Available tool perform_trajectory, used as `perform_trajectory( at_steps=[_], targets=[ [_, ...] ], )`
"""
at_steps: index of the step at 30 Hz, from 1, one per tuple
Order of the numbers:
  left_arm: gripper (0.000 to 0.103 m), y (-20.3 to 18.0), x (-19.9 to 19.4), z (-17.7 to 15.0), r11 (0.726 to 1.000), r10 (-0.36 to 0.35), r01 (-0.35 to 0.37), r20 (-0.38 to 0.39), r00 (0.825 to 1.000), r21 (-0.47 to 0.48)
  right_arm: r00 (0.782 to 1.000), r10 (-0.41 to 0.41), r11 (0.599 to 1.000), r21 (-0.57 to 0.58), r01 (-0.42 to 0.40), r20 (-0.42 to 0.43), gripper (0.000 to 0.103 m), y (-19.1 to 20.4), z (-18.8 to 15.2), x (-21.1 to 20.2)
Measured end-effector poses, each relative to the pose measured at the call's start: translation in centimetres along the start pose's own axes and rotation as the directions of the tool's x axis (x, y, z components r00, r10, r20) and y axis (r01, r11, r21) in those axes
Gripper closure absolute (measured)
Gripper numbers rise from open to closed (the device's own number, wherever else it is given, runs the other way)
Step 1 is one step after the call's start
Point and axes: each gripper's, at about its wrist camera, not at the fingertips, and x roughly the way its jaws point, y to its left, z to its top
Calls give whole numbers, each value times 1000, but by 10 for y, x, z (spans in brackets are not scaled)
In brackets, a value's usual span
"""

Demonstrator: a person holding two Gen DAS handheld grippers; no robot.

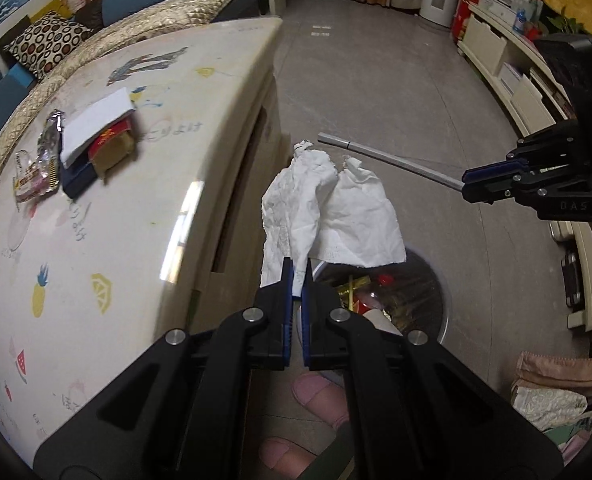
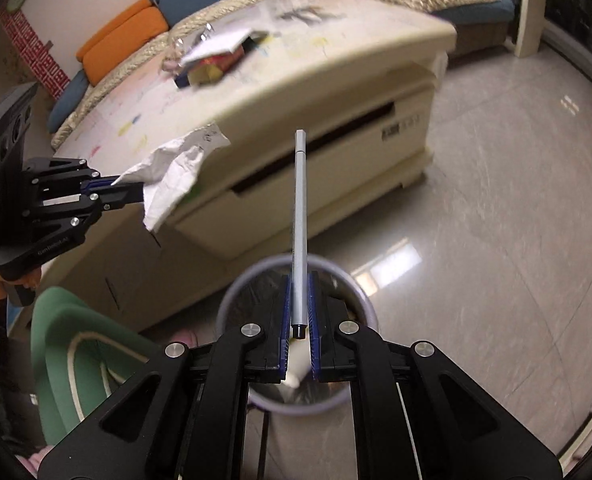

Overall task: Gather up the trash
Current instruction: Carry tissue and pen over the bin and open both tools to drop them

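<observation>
My left gripper (image 1: 296,280) clamps crumpled white tissue (image 1: 328,208); right gripper (image 2: 299,312) pinches grey pen (image 2: 301,208); both above round bin (image 2: 232,288), undropped; wrappers (image 1: 40,168) left on cream table (image 1: 156,208).

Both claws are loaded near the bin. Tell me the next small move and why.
Probably open the right claw first. It is shut on the grey pen, whose lower end hangs over the trash bin, so the pen should drop in. The left claw, shut on the crumpled tissue, sits over the bin's near rim and may need a small shift inward before it lets go.
</observation>
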Motion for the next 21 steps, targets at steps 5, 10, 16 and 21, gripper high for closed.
perform_trajectory(
  at_steps=[5, 10, 16, 21],
  targets=[
    [101, -41, 35, -12, 996, -39, 45, -82, 996, 78, 998, 6, 999, 45, -3, -65, 94, -12, -35, 20],
    [101, -66, 75, -22, 985, -57, 85, -183, 981, 148, 990, 10, 995, 97, 4, -138, 94, -23, -65, 54],
    [101, -84, 119, -38, 969, -35, 103, -292, 956, 223, 972, 35, 989, 145, -1, -232, 94, -32, -98, 92],
    [101, -86, 154, -50, 964, -13, 109, -370, 929, 242, 953, 48, 985, 174, 5, -300, 94, -35, -113, 121]
  ],
)
